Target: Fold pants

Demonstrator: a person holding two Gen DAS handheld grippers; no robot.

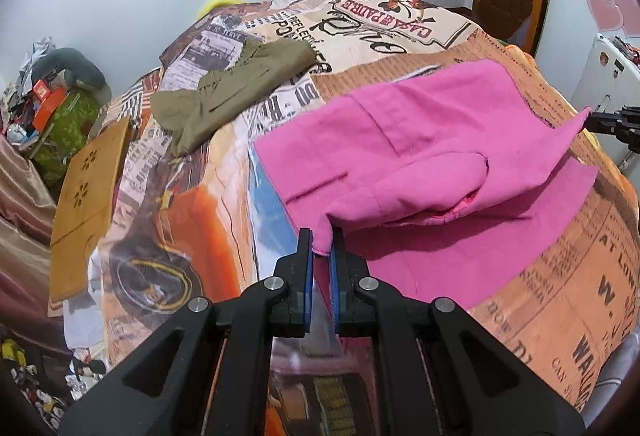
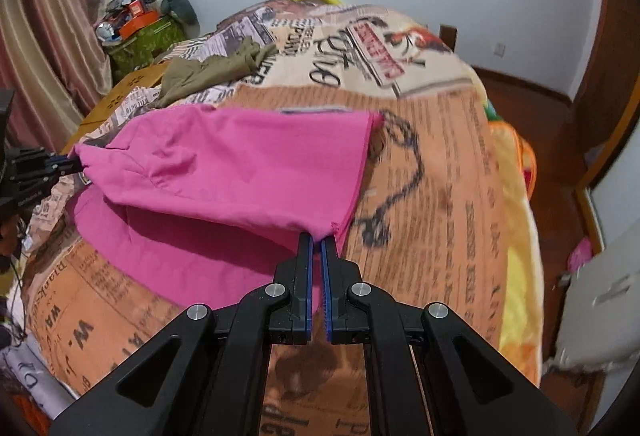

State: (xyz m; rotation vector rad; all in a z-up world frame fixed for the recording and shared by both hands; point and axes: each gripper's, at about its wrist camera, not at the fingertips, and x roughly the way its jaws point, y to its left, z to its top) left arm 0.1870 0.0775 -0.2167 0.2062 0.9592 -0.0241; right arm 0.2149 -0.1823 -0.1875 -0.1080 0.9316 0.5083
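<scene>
Pink pants (image 1: pixel 424 164) lie on the printed bedspread (image 1: pixel 192 220), with the near layer lifted off the lower one. My left gripper (image 1: pixel 322 240) is shut on one near corner of the pink pants. My right gripper (image 2: pixel 317 236) is shut on the other near corner of the pink pants (image 2: pixel 240 160). Each gripper shows in the other's view: the right one at the far right edge (image 1: pixel 612 122), the left one at the far left edge (image 2: pixel 60 166). The fabric hangs taut between them above the bed.
Olive-green pants (image 1: pixel 236 92) lie crumpled further back on the bed. A wooden board (image 1: pixel 86 196) rests at the bed's left side. Clutter (image 1: pixel 44 104) is piled by the curtain at left. A white appliance (image 2: pixel 592 316) and wooden floor are at right.
</scene>
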